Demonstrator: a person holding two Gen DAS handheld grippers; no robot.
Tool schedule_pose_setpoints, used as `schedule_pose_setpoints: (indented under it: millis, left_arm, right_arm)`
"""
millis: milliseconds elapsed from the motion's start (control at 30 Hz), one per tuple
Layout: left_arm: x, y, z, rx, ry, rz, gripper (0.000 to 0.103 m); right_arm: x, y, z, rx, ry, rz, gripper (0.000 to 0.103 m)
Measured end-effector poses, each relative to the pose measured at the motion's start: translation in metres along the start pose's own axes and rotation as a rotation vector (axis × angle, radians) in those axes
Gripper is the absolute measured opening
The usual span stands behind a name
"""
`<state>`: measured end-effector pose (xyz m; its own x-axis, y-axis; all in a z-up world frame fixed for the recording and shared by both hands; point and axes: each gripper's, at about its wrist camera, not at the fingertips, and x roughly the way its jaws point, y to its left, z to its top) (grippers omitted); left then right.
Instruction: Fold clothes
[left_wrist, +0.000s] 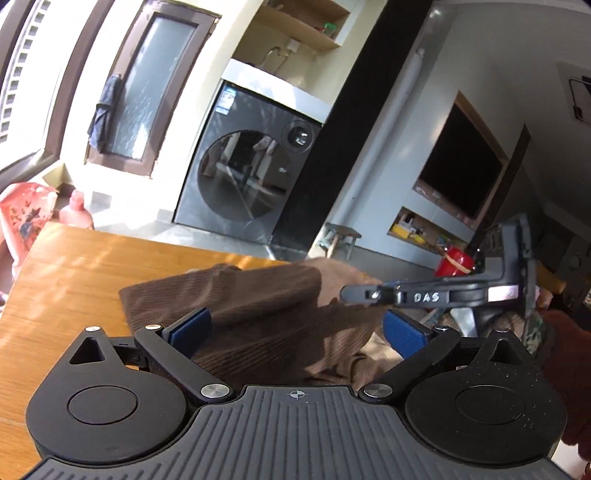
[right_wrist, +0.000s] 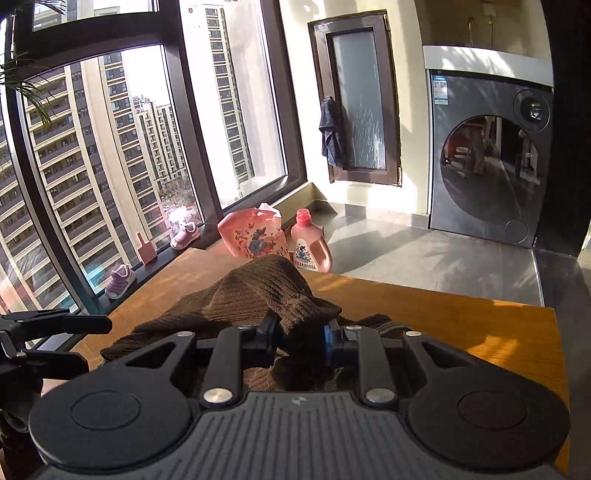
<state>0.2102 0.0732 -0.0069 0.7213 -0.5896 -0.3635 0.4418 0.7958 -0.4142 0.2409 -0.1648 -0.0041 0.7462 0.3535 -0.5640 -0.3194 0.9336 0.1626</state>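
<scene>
A brown ribbed knit garment (left_wrist: 258, 306) lies on the wooden table (left_wrist: 74, 280), partly lifted at its right side. My left gripper (left_wrist: 295, 332) is open, its blue pads (left_wrist: 192, 330) spread on either side of the garment just above it. My right gripper (right_wrist: 301, 338) is shut on a bunched edge of the same brown garment (right_wrist: 266, 291) and holds it raised off the table (right_wrist: 461, 325). In the left wrist view the right gripper (left_wrist: 354, 293) reaches in from the right, pinching the cloth.
A dark washing machine (right_wrist: 491, 158) stands beyond the table. A pink detergent bottle (right_wrist: 310, 247) and a pink refill bag (right_wrist: 251, 236) sit on the floor by the large window (right_wrist: 110, 147). Small shoes (right_wrist: 120, 280) rest on the sill. The left tool's dark frame (right_wrist: 37, 332) is at left.
</scene>
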Motion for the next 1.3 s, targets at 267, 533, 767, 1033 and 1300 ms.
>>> schedule_pose_setpoints:
  millis: [267, 533, 767, 1033, 1300]
  left_arm:
    - [0.052, -0.014, -0.034, -0.001, 0.069, -0.049, 0.103]
    - [0.06, -0.014, -0.051, 0.021, 0.074, -0.034, 0.103]
    - [0.058, -0.009, -0.047, -0.038, 0.063, -0.045, 0.103]
    - [0.056, -0.006, -0.046, -0.054, 0.048, -0.055, 0.103]
    - [0.05, -0.004, -0.045, -0.064, 0.009, -0.074, 0.103]
  right_arm:
    - [-0.076, -0.05, -0.032, 0.099, -0.011, -0.156, 0.055]
    - [-0.204, -0.076, -0.124, 0.415, 0.049, -0.275, 0.054]
    - [-0.22, -0.086, -0.203, 0.682, 0.011, -0.311, 0.051]
    - [-0.178, -0.067, -0.159, 0.338, -0.047, -0.394, 0.019]
    - [-0.178, -0.016, -0.013, -0.034, -0.295, -0.468, 0.015]
